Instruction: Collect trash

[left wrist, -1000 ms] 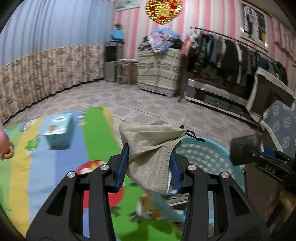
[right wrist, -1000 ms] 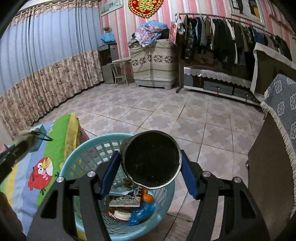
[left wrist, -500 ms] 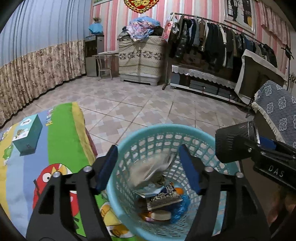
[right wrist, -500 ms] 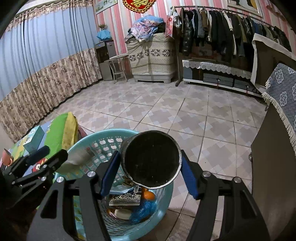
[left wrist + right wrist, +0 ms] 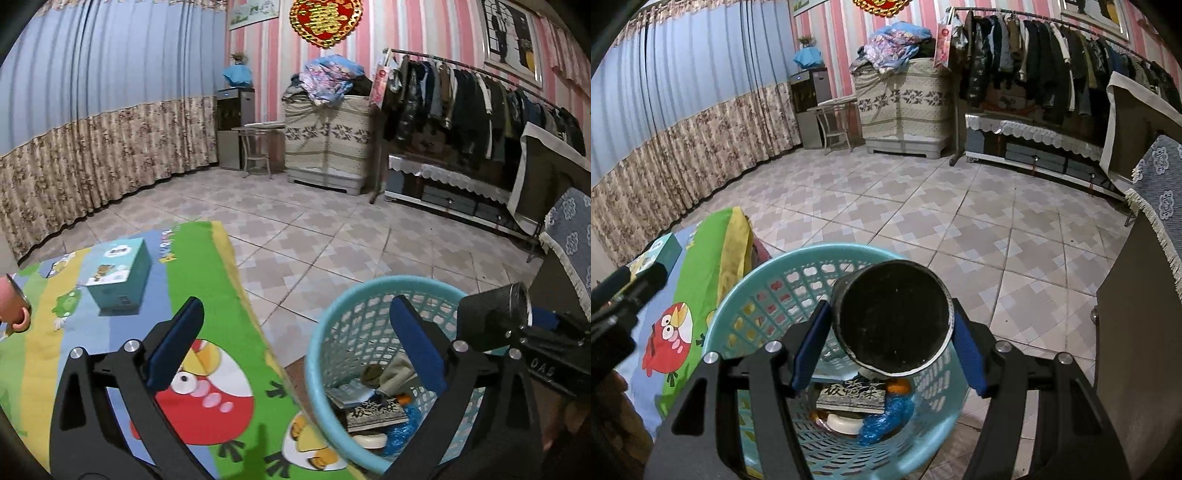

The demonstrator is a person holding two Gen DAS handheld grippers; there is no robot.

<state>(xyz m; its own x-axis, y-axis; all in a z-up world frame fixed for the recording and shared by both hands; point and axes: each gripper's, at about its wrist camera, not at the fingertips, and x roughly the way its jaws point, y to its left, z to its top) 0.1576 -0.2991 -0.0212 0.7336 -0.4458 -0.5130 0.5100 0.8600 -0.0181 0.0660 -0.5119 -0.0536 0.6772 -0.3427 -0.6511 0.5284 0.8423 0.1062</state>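
Black tube (image 5: pixel 892 319) gripped in my right tongs (image 5: pixel 890 360) hides half the basket (image 5: pixel 738 295); left tongs (image 5: pixel 295 350) opening, empty, over tiles.

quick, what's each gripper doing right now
Left gripper: jaws opening, nothing between them.
Right gripper: shut on the black cylinder, above the blue basket.

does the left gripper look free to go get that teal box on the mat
Probably yes: the left gripper is opening with nothing between its fingers, and the teal box sits alone on the mat ahead, nothing blocking it.
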